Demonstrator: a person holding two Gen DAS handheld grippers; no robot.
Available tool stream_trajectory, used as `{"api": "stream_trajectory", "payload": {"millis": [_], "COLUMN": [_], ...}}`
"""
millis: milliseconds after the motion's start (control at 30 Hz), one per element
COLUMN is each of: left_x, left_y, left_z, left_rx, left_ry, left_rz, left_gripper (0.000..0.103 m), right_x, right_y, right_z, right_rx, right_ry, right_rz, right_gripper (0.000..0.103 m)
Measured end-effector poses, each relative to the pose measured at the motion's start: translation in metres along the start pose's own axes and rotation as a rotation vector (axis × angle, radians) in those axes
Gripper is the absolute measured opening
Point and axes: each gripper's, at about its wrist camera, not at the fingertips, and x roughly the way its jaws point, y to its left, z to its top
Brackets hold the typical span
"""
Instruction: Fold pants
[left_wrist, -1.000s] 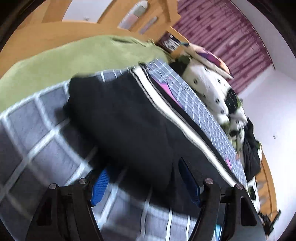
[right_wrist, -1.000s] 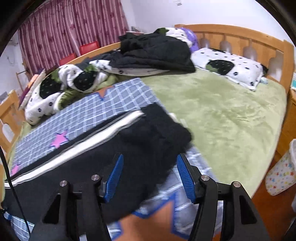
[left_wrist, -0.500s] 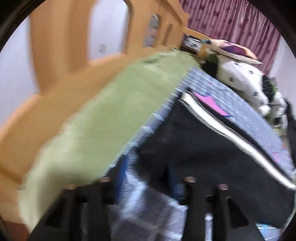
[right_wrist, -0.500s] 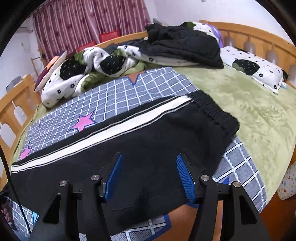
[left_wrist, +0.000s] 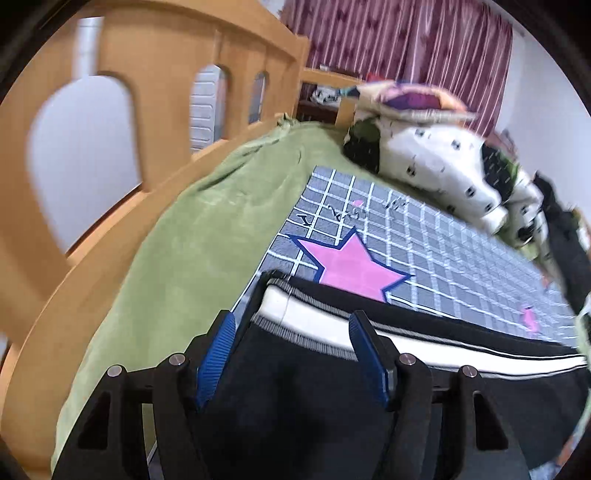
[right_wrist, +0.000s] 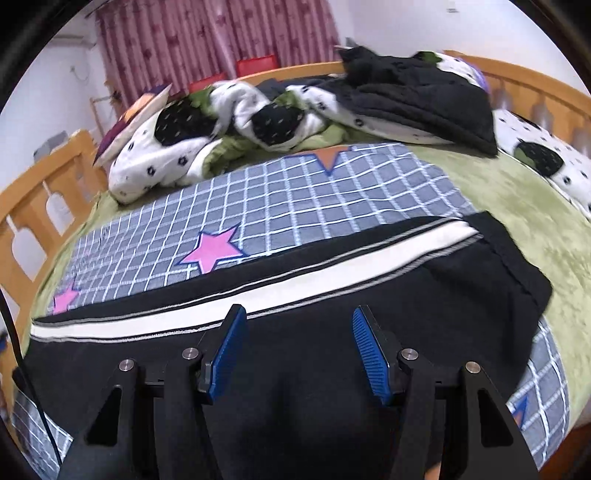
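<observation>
**Black pants flat on the grid sheet, both grippers released**

We see the black pants (right_wrist: 332, 314) with a white side stripe (right_wrist: 258, 291) stretched across the checked star sheet (right_wrist: 295, 206), passing under and ahead of our fingers. Right gripper (right_wrist: 297, 354) spread wide over mid-leg, holding nothing. Left gripper (left_wrist: 290, 354) likewise released, the cuff end (left_wrist: 275, 299) just beyond its blue fingertips (left_wrist: 221, 339).

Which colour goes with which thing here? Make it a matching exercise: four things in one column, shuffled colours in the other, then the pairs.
Things:
1. pants
2. star
3. curtain
4. blanket

Colours:
A. pink
B. green
C. black with a white stripe
D. maroon

Pairs: 1-C, 2-A, 3-D, 4-B
</observation>
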Motion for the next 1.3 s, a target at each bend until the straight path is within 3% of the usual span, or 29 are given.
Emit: {"api": "stream_trajectory", "payload": {"millis": [167, 200, 233, 267, 367, 467, 600, 700, 833, 900, 933, 1000, 1067, 1133, 1200, 1300], "left_x": [0.066, 0.084, 0.092, 0.097, 0.062, 0.065, 0.083, 0.081, 0.083, 0.081, 0.079, 0.074, 0.063, 0.056, 0.062, 0.086], "left_y": [-0.016, -0.019, -0.024, -0.028, -0.013, 0.004, 0.003, 0.005, 0.004, 0.003, 0.002, 0.001, 0.003, 0.007, 0.010, 0.009], "left_z": [0.010, 0.009, 0.005, 0.003, 0.007, 0.006, -0.009, -0.015, -0.008, -0.009, -0.009, -0.011, -0.008, -0.004, 0.000, -0.006], "left_rx": [0.034, 0.063, 0.087, 0.140, 0.061, -0.014, 0.007, 0.002, 0.003, 0.013, 0.018, 0.030, 0.026, 0.018, -0.003, -0.002], "left_ry": [0.090, 0.140, 0.155, 0.150, -0.035, -0.021, 0.016, 0.009, 0.017, 0.010, 0.008, -0.008, -0.059, -0.097, -0.081, -0.007], "left_rz": [0.092, 0.125, 0.165, 0.201, 0.103, 0.072, 0.099, 0.091, 0.082, 0.082, 0.083, 0.084, 0.045, 0.013, 0.010, 0.058], "left_gripper": [0.055, 0.042, 0.022, 0.022, 0.020, 0.020, 0.021, 0.021, 0.021, 0.021, 0.021, 0.021, 0.021, 0.021, 0.021, 0.022], "right_x": [0.026, 0.030, 0.035, 0.037, 0.050, 0.057, 0.074, 0.096, 0.140, 0.163, 0.171, 0.171, 0.166, 0.146, 0.135, 0.153], "right_y": [0.025, 0.031, 0.036, 0.039, 0.052, 0.065, 0.086, 0.103, 0.115, 0.114, 0.112, 0.112, 0.114, 0.112, 0.107, 0.107], "right_z": [-0.001, -0.001, -0.001, -0.002, 0.000, 0.006, 0.022, 0.032, 0.037, 0.033, 0.029, 0.026, 0.029, 0.042, 0.052, 0.049], "right_rx": [-0.113, -0.143, -0.173, -0.193, -0.253, -0.317, -0.423, -0.536, -0.645, -0.672, -0.679, -0.705, -0.700, -0.658, -0.611, -0.593], "right_ry": [0.039, 0.045, 0.050, 0.052, 0.064, 0.044, 0.036, 0.057, 0.153, 0.247, 0.284, 0.268, 0.269, 0.168, 0.120, 0.147], "right_rz": [-0.018, -0.017, -0.017, -0.016, -0.010, 0.009, 0.087, 0.148, 0.122, 0.128, 0.137, 0.144, 0.130, 0.152, 0.185, 0.177], "right_gripper": [0.059, 0.059, 0.059, 0.059, 0.059, 0.059, 0.059, 0.061, 0.061, 0.049, 0.039, 0.002, 0.003, 0.003, 0.003, 0.003]}}
